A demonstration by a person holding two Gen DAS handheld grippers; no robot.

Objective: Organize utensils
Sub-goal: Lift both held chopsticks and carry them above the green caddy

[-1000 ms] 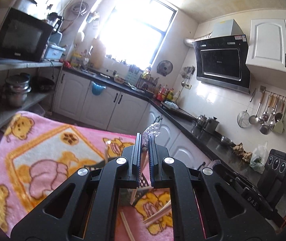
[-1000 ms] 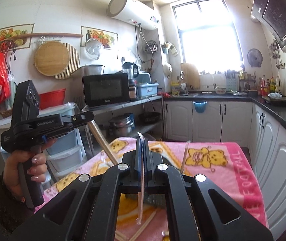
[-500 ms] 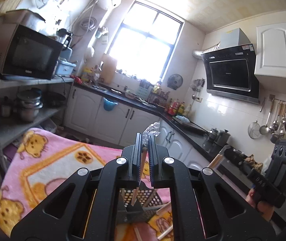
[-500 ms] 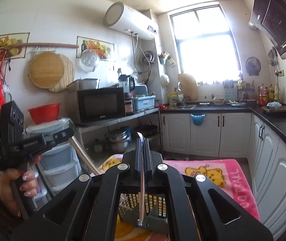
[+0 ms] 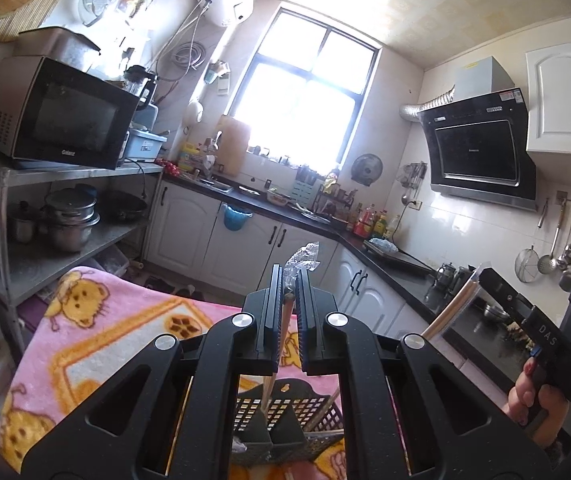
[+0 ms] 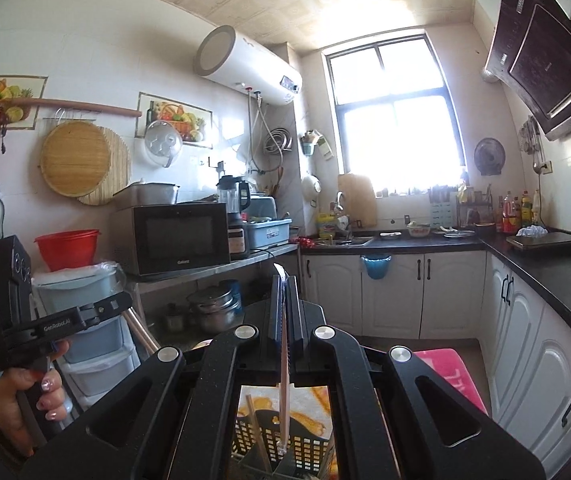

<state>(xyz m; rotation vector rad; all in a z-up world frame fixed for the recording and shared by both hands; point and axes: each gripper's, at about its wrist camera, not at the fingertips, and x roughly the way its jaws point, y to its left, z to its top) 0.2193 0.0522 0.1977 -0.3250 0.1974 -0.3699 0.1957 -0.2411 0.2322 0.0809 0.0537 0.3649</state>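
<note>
My left gripper (image 5: 288, 280) is shut on wrapped wooden chopsticks (image 5: 276, 352) that hang down with their tips in the dark mesh utensil basket (image 5: 285, 420). My right gripper (image 6: 284, 288) is shut on a thin wrapped chopstick pair (image 6: 283, 384) that also points down into the same basket (image 6: 285, 444). Other chopsticks (image 6: 255, 436) lean inside the basket. The right gripper shows in the left wrist view (image 5: 481, 284), the left gripper in the right wrist view (image 6: 121, 306).
The basket stands on a pink bear-print blanket (image 5: 97, 332). A metal shelf with pots (image 5: 69, 220) and a microwave (image 5: 65, 116) is to the left. White cabinets and a dark counter (image 6: 525, 268) run along the right.
Both grippers have risen and tilted upward, so the basket now sits lower between the fingers. The chopstick tips have gone down into the basket. Both stay shut.
</note>
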